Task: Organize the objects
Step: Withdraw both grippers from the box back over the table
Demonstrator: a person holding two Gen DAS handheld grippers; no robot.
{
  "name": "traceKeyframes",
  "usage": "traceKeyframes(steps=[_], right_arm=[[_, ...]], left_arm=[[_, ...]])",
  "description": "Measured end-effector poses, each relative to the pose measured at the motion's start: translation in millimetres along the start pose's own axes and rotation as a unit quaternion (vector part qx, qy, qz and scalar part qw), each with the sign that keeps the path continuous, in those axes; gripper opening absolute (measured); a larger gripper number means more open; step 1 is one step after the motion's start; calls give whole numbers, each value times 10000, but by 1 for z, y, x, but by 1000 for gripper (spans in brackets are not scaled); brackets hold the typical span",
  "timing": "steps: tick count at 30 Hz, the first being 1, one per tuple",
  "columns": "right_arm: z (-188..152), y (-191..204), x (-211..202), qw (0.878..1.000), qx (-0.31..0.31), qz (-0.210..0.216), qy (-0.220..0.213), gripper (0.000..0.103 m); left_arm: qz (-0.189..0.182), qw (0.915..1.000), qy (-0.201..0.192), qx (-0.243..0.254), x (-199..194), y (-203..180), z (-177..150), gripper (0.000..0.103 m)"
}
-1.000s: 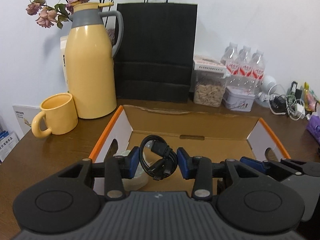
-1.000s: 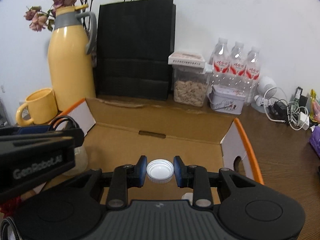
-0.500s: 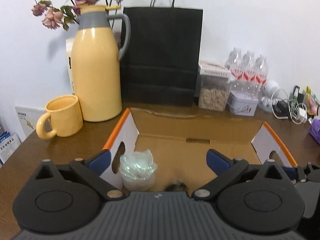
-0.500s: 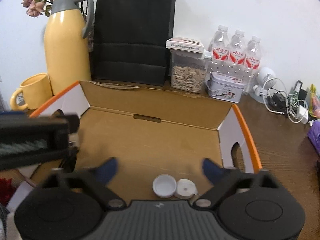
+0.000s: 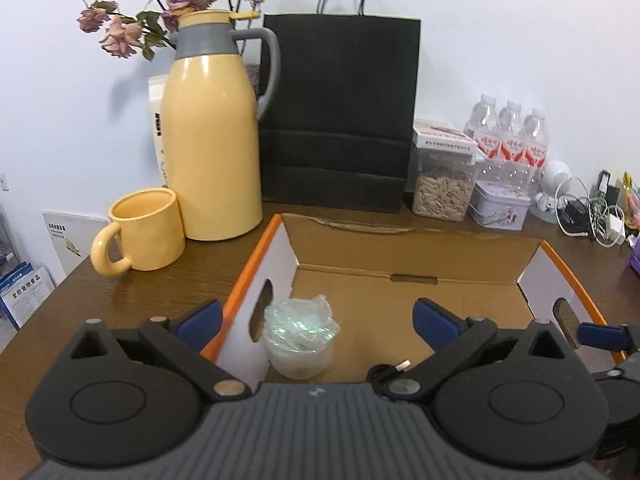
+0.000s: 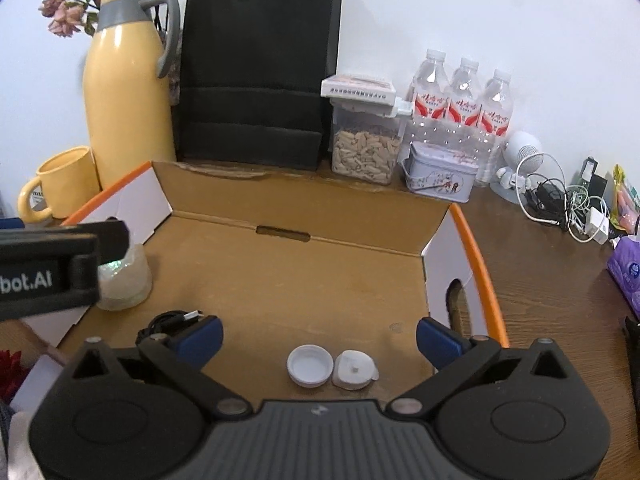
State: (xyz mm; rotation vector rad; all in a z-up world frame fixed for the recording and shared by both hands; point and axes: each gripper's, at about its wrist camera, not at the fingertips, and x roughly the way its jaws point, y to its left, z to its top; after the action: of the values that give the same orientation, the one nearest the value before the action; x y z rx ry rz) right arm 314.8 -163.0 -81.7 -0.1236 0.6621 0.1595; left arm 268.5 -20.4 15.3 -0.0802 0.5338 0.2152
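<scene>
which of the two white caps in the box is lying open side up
The left white cap, its hollow inside facing up; the right cap beside it shows a closed face.

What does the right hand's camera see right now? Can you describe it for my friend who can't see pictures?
The right tongs hang open over a cardboard box, with a white bottle cap and a second white cap lying side by side on the box floor between them. A coiled black cable and a plastic-wrapped cup sit at the box's left.
</scene>
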Motion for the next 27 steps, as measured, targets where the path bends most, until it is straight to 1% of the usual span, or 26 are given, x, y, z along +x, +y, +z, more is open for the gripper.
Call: traceKeyframes(steps=[7,12,21,27], right_arm=[[-1,-21,-30,9996,108,61,-237,103],[-6,-35,-54,9992,121,64,-388,103],[-25,-48,-102,9982,-28,139,-583,103],[-55,-47,-138,9970,-215,223,-705,103]], left_arm=[[-9,9997,-210,-112,-25,21,7,103],[-94,9994,-336,-78,-46,33,6,103],[-234,9981,-544,160,-89,44,-14,103],[-380,9971,-612,265,-120,57,-36,103]])
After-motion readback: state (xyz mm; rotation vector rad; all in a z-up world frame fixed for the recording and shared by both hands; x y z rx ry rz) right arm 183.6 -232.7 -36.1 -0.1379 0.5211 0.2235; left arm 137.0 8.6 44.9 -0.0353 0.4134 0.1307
